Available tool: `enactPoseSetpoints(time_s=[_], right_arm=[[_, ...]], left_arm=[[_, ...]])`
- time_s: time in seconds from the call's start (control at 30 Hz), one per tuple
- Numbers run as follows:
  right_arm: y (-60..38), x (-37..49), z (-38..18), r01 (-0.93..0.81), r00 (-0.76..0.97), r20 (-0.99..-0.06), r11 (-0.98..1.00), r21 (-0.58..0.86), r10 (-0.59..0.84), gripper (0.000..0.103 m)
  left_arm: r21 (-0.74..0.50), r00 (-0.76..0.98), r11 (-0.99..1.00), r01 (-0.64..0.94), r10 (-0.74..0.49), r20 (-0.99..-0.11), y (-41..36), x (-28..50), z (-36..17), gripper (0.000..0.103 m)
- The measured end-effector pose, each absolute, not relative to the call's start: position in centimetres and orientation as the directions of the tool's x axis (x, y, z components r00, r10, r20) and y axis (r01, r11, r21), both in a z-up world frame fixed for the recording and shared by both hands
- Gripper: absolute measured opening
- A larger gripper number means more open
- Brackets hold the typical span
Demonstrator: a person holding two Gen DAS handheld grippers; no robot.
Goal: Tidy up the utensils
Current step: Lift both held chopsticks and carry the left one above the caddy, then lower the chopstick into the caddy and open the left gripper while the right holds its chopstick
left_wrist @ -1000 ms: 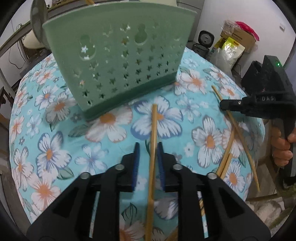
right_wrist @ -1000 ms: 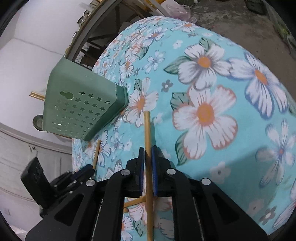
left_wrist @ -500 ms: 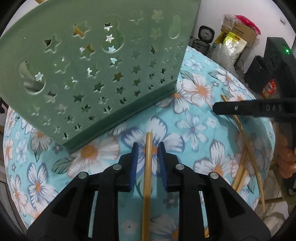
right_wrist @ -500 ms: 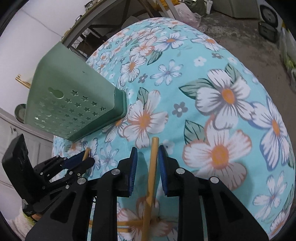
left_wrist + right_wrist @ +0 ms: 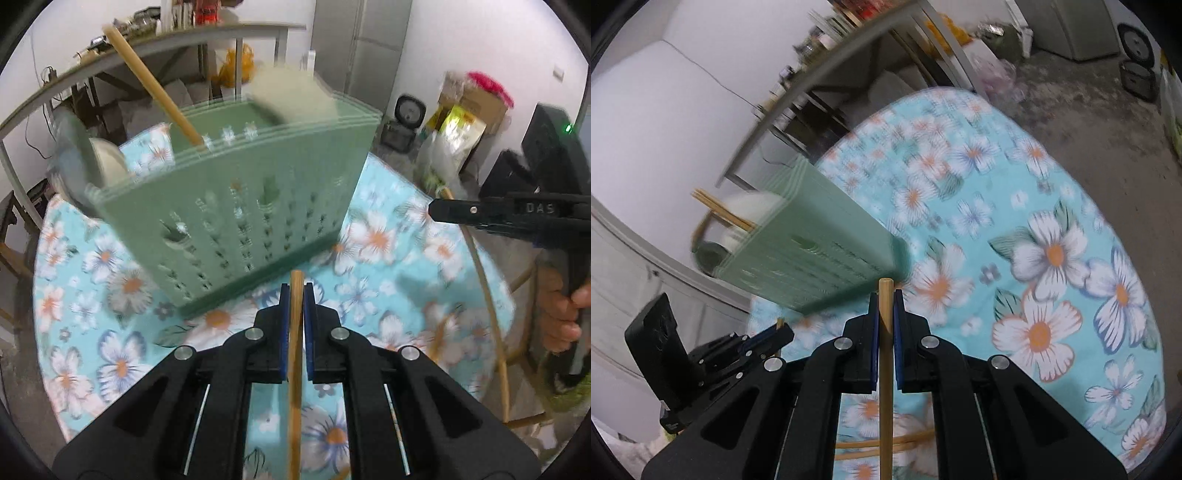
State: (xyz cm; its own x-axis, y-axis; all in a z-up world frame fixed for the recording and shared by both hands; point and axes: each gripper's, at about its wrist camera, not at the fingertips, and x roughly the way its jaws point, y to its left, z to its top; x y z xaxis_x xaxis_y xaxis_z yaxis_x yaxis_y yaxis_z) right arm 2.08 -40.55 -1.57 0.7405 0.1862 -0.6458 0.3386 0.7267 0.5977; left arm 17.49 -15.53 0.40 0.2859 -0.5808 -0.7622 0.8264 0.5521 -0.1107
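Observation:
A green star-punched utensil holder (image 5: 240, 206) stands on the flowered tablecloth (image 5: 110, 362), with a wooden chopstick (image 5: 147, 81) leaning out of its top. My left gripper (image 5: 295, 291) is shut on another chopstick (image 5: 294, 387), lifted just in front of the holder's base. In the right wrist view the right gripper (image 5: 885, 295) is shut on a chopstick (image 5: 885, 398) whose tip points at the holder (image 5: 820, 258). The left gripper (image 5: 783, 332) shows at lower left there. The right gripper (image 5: 436, 212) appears side-on at the right of the left wrist view.
Loose chopsticks (image 5: 879, 443) lie crossed on the cloth beneath the right gripper. A person's hand (image 5: 565, 317) grips the right tool's handle. A metal shelf frame (image 5: 221, 37), bags and boxes (image 5: 469, 110) stand behind the round table. The table edge (image 5: 1108, 206) drops to a concrete floor.
Both grippers closed onto their chopsticks and rose off the cloth with them. The holder, seen low and close before, now shows its open top.

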Motion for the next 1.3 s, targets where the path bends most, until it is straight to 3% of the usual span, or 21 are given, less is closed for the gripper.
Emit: enactPoseSetpoints(time_s=[0.23, 0.47, 0.73, 1.0, 1.3], right_arm=[[-39.7, 0.9, 3.0, 0.281, 0.8, -0.584, 0.773, 0.568, 0.138, 0.007], [-39.4, 0.3, 3.5, 0.276, 0.808, -0.573, 0.768, 0.578, 0.141, 0.007], [-39.7, 0.0, 3.4, 0.289, 0.807, -0.576, 0.764, 0.577, 0.13, 0.007], [-40.2, -0.6, 3.4, 0.303, 0.809, -0.576, 0.757, 0.579, 0.117, 0.007], [-40.5, -0.6, 3.2, 0.308, 0.807, -0.579, 0.753, 0.582, 0.118, 0.007]], left_arm=[[-0.153, 0.334, 0.535, 0.831, -0.699, -0.633, -11.6, 17.0, 9.3, 0.005], [-0.126, 0.45, 0.541, 0.832, -0.789, -0.418, -8.6, 16.6, 18.1, 0.005], [-0.12, 0.507, 0.54, 0.833, -0.831, -0.228, -8.7, 17.0, 24.0, 0.005], [-0.066, 0.563, 0.588, 0.807, -0.797, -0.216, -11.3, 18.3, 23.7, 0.005], [-0.078, 0.572, 0.613, 0.786, -0.77, -0.283, -13.9, 20.8, 19.9, 0.005]])
